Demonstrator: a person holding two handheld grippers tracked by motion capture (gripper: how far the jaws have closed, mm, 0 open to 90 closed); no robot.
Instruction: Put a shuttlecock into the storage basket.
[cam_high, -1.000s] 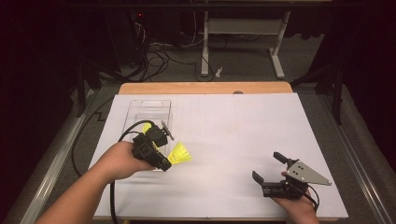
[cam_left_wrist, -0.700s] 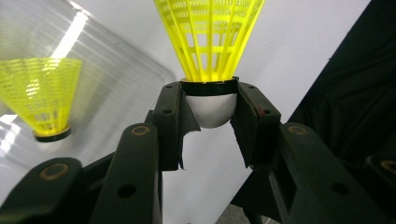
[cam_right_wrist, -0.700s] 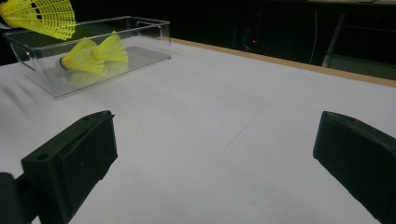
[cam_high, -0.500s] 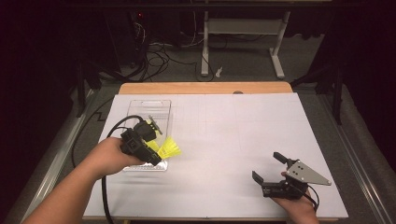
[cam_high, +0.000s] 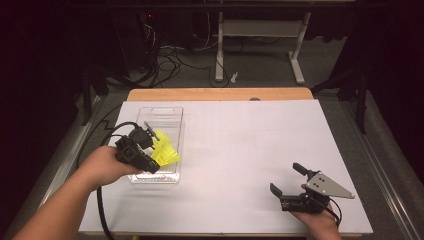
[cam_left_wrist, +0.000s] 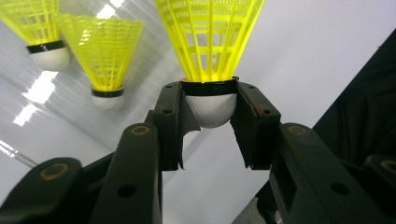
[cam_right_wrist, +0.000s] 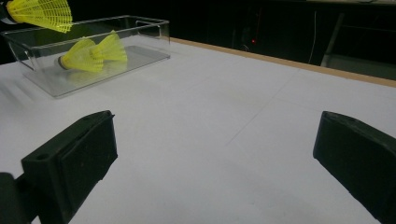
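My left gripper (cam_high: 152, 152) is shut on the white cork of a yellow shuttlecock (cam_high: 167, 156) and holds it over the near half of a clear plastic tray (cam_high: 162, 109) at the table's left. In the left gripper view the cork sits squeezed between both pads (cam_left_wrist: 170, 123), and the shuttlecock's skirt (cam_left_wrist: 210, 42) points away from me. Two more yellow shuttlecocks (cam_left_wrist: 105, 53) (cam_left_wrist: 44, 28) lie on the tray floor beyond it. My right gripper (cam_high: 287, 179) rests at the front right of the table, its jaws wide apart with nothing between them.
A white sheet (cam_high: 250, 145) covers the table, with a wooden edge (cam_high: 215, 94) at the far side. The right gripper view shows the tray (cam_right_wrist: 149, 28) far off at upper left with the two shuttlecocks (cam_right_wrist: 88, 56) inside. Cables and a desk frame stand on the dark floor behind.
My left gripper has carried the shuttlecock leftward from the open sheet to above the tray. The right gripper has stayed where it was.
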